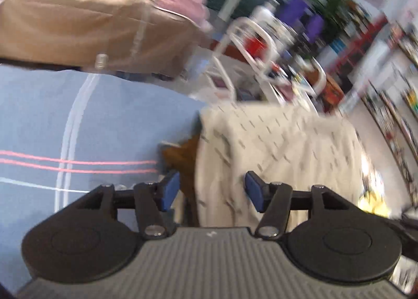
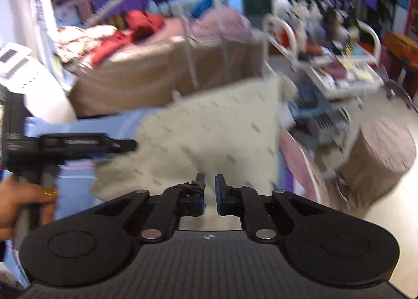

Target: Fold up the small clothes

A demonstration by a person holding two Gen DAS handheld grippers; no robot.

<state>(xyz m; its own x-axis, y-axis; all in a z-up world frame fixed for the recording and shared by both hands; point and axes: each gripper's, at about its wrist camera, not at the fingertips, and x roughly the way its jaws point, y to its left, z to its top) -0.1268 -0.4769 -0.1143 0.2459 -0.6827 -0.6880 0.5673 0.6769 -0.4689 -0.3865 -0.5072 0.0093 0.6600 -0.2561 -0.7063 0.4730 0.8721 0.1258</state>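
A cream garment with small dark dashes [image 1: 274,147] [image 2: 209,126] lies spread on a blue sheet with pink and white stripes [image 1: 78,121] [image 2: 75,194]. My left gripper [image 1: 212,190] hangs just above the garment's left edge. Its blue pads stand wide apart with nothing pressed between them. My right gripper [image 2: 210,189] is over the garment's near edge, with only a narrow gap between its fingers and the cloth visible through that gap. In the right wrist view a hand [image 2: 18,202] holds the left tool's black handle at the left.
A tan fabric box [image 1: 91,19] [image 2: 156,74] piled with pink and red clothes stands behind the sheet. A white cart [image 1: 261,64] [image 2: 339,69] full of items is to the right, and a round brown pouffe [image 2: 378,150] sits on the floor. Both views are motion-blurred.
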